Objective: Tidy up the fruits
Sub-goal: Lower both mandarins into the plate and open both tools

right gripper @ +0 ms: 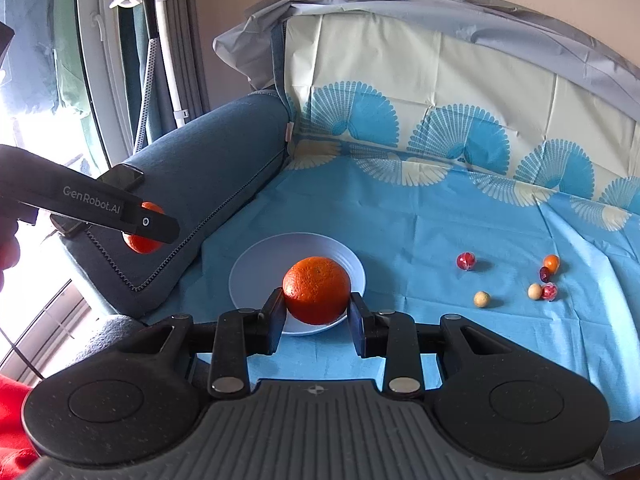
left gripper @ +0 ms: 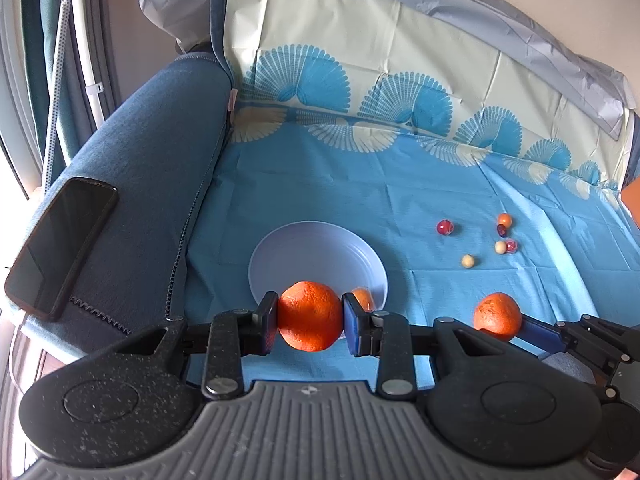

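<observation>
My left gripper [left gripper: 310, 314] is shut on an orange [left gripper: 310, 316], held above the near edge of a pale blue plate [left gripper: 316, 248]. A small orange patch [left gripper: 362, 298] shows on the plate beside the finger; whether it is fruit or a reflection I cannot tell. My right gripper [right gripper: 317, 300] is shut on a second orange [right gripper: 317, 290] over the near part of the same plate [right gripper: 256, 268]. In the left wrist view that second orange [left gripper: 497, 314] hangs at the right. In the right wrist view the left gripper's orange [right gripper: 140, 242] hangs before the sofa arm.
Several small round fruits lie on the blue cloth right of the plate: a red one [right gripper: 466, 261], a cream one [right gripper: 482, 299] and a cluster [right gripper: 544, 280]. A black phone [left gripper: 60, 248] rests on the blue sofa arm [left gripper: 160, 160]. The backrest rises behind.
</observation>
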Demonstrator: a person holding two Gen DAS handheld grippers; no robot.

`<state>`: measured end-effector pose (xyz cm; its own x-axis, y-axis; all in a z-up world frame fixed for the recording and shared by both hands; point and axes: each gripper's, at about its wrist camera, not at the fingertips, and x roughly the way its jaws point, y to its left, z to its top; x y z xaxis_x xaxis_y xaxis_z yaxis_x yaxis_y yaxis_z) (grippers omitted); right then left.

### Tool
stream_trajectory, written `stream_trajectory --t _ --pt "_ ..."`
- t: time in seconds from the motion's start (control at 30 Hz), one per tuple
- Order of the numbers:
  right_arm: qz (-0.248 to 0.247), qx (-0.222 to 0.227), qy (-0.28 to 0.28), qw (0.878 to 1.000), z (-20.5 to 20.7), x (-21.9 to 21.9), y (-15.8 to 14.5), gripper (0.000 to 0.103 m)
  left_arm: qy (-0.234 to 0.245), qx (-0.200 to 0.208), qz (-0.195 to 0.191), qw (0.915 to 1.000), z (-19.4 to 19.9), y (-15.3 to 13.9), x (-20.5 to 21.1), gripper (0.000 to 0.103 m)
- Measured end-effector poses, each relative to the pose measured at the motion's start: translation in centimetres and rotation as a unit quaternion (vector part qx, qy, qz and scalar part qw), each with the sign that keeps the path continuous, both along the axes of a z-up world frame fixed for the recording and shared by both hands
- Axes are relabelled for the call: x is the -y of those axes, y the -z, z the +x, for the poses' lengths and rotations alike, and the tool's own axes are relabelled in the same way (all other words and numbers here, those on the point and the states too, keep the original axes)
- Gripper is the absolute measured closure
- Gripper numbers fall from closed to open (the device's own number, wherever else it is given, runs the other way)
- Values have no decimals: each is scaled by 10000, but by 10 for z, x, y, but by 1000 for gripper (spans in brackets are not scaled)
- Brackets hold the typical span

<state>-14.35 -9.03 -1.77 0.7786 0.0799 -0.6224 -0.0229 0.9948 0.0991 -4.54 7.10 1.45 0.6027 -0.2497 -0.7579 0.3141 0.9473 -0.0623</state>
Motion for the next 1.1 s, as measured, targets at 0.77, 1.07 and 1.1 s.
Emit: stream_trajectory --t 0.77,1.07,1.1 --pt "152 -803 113 9966 142 24 86 68 107 -686 366 9969 132 100 36 66" --pt "85 -1166 39 9931 177 27 123 68 101 -1032 630 9926 159 144 42 66" --pt "44 -1187 29 9929 180 26 126 68 90 -1055 650 9922 161 147 42 66"
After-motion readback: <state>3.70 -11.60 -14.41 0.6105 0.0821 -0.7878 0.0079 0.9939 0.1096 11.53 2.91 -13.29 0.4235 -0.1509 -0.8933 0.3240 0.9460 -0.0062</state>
